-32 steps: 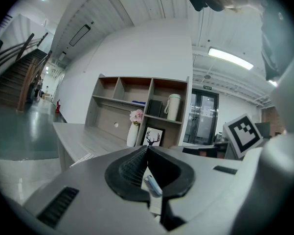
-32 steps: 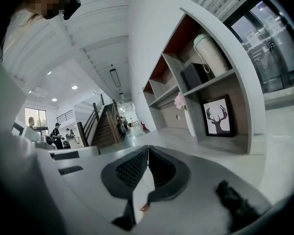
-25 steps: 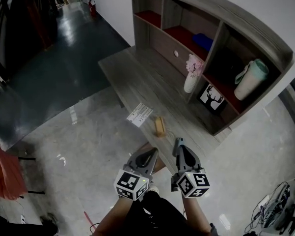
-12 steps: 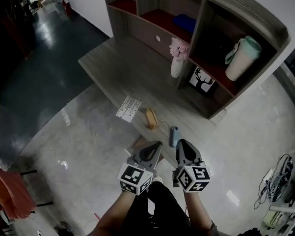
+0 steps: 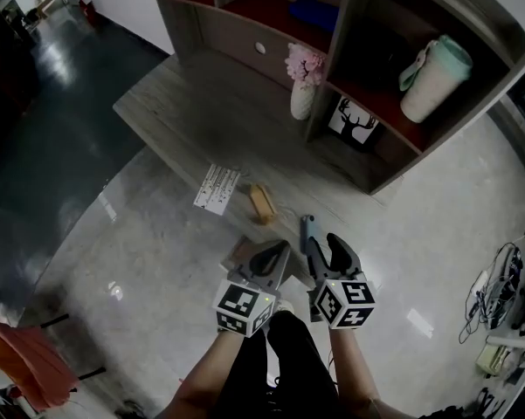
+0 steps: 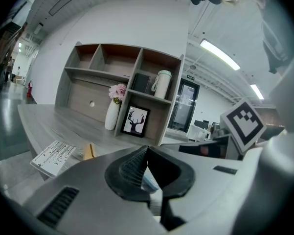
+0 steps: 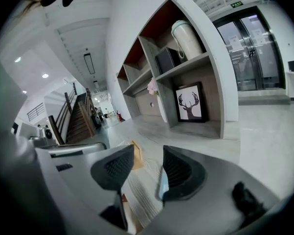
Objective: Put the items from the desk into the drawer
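On the grey wooden desk [image 5: 201, 112] lie a white patterned booklet [image 5: 217, 188], a tan block [image 5: 262, 202] and a slim blue-grey object [image 5: 307, 230]. My left gripper [image 5: 279, 250] hangs over the desk's near edge with its pads shut together and nothing between them [image 6: 146, 151]. My right gripper [image 5: 325, 246] is beside it, right next to the blue-grey object. Its jaws have just been opening and stand open [image 7: 147, 163] over bare desk. The blue-grey object [image 7: 162, 186] shows at the right pad's edge, the tan block [image 7: 136, 155] beyond. A drawer front with a round hole [image 5: 260, 49] is closed.
The shelf unit on the desk holds a white vase of pink flowers [image 5: 302, 85], a deer picture [image 5: 351, 120], a mint-green jug [image 5: 432, 68] and a blue item [image 5: 314, 11]. Cables [image 5: 507, 304] lie on the floor at right. A brown shape [image 5: 240, 253] sits under the desk's near edge.
Both grippers have come down toward the desk's near edge. The right jaws, shut before, now stand apart. The blue-grey object has come into view beside the right gripper.
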The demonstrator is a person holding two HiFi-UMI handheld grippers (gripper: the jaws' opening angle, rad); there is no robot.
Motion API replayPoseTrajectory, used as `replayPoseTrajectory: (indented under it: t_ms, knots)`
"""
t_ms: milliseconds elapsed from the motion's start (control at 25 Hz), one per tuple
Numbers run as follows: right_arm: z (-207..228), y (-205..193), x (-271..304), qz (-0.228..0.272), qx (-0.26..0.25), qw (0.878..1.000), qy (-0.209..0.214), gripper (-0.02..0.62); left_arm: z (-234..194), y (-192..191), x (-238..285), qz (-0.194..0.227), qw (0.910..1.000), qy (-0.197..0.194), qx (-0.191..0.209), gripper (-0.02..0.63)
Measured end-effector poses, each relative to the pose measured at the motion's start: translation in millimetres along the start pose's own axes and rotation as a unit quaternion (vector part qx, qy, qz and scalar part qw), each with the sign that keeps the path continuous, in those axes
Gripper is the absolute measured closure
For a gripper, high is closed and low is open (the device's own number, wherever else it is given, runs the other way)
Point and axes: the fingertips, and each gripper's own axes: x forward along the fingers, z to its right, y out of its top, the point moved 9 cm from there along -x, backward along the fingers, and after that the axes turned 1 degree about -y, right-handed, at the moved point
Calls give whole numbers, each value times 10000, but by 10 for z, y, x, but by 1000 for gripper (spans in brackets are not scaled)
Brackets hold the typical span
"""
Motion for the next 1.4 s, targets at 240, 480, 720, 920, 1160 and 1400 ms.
replayPoseTrajectory:
  t_ms: [240, 480, 720, 920, 1160, 1400]
  knots:
    - [51, -134, 186, -284, -107, 9992, -256, 403, -175, -144, 184, -152, 9999, -51, -43, 595]
    - [121, -328, 384, -722, -22, 9966, -385, 402, -287, -271, 344, -328, 9993, -183, 15, 595]
    - [192, -435, 528, -963, 71, 9940, -510, 402, -369, -389, 466, -517, 9983, -268, -47, 595]
    - [264, -515, 642, -1270, 88, 9905, -526, 400, -449, -438, 556, -574, 9980, -266, -87, 595]
    - [259, -617, 732, -1658, 171, 9846, -525, 401, -480, -464, 608, -616, 9978, -202, -158, 595]
    - [262, -672, 757, -1749, 169, 9821, -681, 413, -474, -489, 623, -648, 9975, -182, -215, 595]
